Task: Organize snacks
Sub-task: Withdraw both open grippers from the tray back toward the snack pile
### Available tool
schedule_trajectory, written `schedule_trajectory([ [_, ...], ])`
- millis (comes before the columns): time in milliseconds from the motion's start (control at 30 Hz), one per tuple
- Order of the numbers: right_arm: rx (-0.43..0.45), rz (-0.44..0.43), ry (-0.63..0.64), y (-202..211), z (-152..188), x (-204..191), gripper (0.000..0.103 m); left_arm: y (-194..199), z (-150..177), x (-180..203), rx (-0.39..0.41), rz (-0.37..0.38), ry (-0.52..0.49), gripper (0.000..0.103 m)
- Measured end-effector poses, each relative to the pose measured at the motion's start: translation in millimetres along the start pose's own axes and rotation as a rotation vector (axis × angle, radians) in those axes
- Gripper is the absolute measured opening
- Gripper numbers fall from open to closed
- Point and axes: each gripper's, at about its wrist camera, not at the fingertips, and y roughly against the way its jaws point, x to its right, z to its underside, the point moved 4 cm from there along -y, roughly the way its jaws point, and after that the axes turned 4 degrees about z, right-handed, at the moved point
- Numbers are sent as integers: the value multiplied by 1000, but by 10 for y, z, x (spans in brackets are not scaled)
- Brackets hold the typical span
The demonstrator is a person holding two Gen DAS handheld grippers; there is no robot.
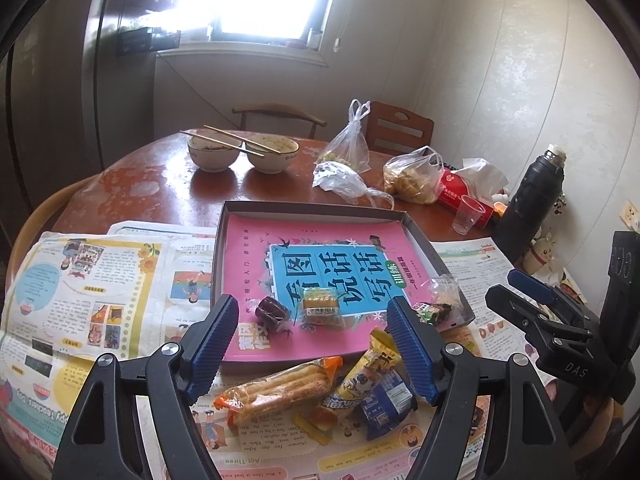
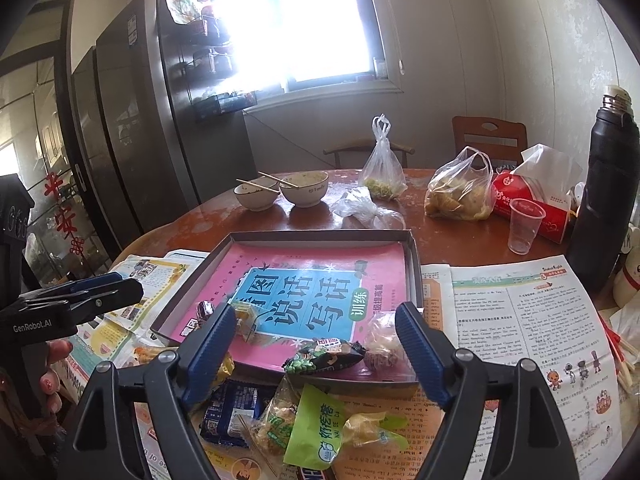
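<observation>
A shallow grey tray (image 1: 420, 232) lined with a pink and blue book cover lies on newspaper. In it sit a dark round snack (image 1: 272, 309), a yellow cake (image 1: 321, 305), a green-black packet (image 2: 326, 357) and a clear-wrapped snack (image 2: 382, 340). In front of the tray lie an orange packet (image 1: 280, 390), a yellow packet (image 1: 374, 364), a blue packet (image 1: 390, 404) and a green packet (image 2: 316, 426). My left gripper (image 1: 310, 340) is open above the front pile, empty. My right gripper (image 2: 314, 354) is open above the tray's near edge, empty.
Two bowls with chopsticks (image 1: 244, 152), plastic bags of food (image 1: 416, 176), a red tissue box (image 2: 532, 200), a clear plastic cup (image 2: 524, 226) and a black thermos (image 2: 604, 184) stand at the back of the round wooden table (image 1: 160, 192). Chairs and a fridge stand beyond.
</observation>
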Motion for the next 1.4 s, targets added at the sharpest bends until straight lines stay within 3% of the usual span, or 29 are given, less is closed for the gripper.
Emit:
schedule_trajectory([
  [733,33,-13,24,289,-18,-86,82,280,87,100,19,-1,-28,78],
  [1400,26,-13,24,408,63,-54,82,200,387,177,-51,-11,-71,78],
])
